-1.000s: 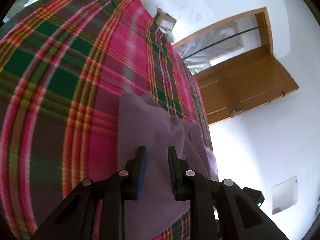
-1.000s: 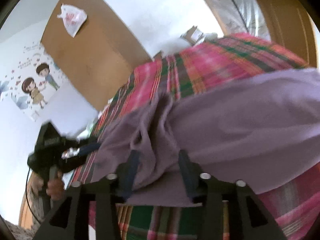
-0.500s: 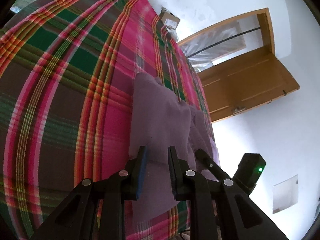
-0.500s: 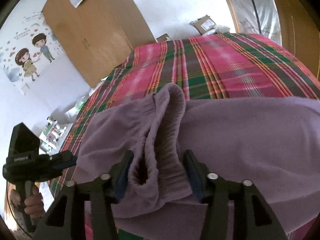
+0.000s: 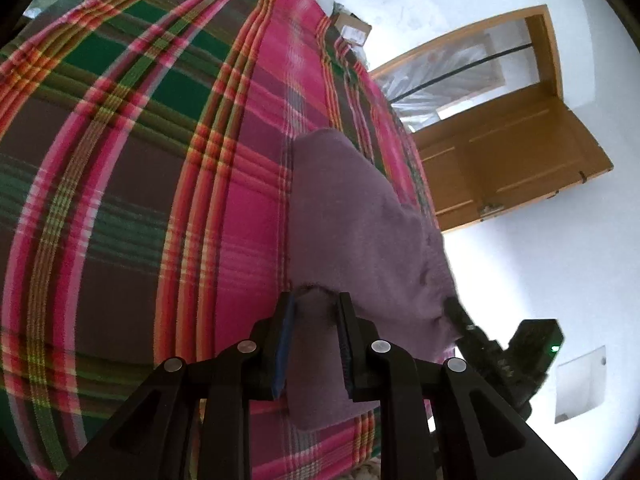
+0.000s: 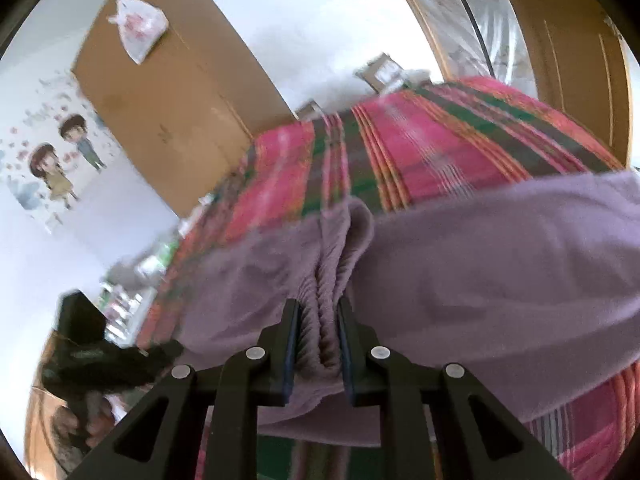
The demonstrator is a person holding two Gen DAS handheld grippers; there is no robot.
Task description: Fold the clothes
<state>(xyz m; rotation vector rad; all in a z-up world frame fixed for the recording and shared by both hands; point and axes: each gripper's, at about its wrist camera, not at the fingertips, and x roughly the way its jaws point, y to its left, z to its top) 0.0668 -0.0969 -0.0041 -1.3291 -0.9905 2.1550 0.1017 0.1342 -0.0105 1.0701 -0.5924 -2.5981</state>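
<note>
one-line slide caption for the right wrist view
Right gripper pinches the gathered waistband of a purple garment lying on a plaid bedspread.

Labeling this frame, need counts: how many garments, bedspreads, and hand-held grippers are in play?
Purple garment: 1
Plaid bedspread: 1
Hand-held grippers: 2, left hand-held gripper and right hand-held gripper, each clamped on the garment
Total: 4
</note>
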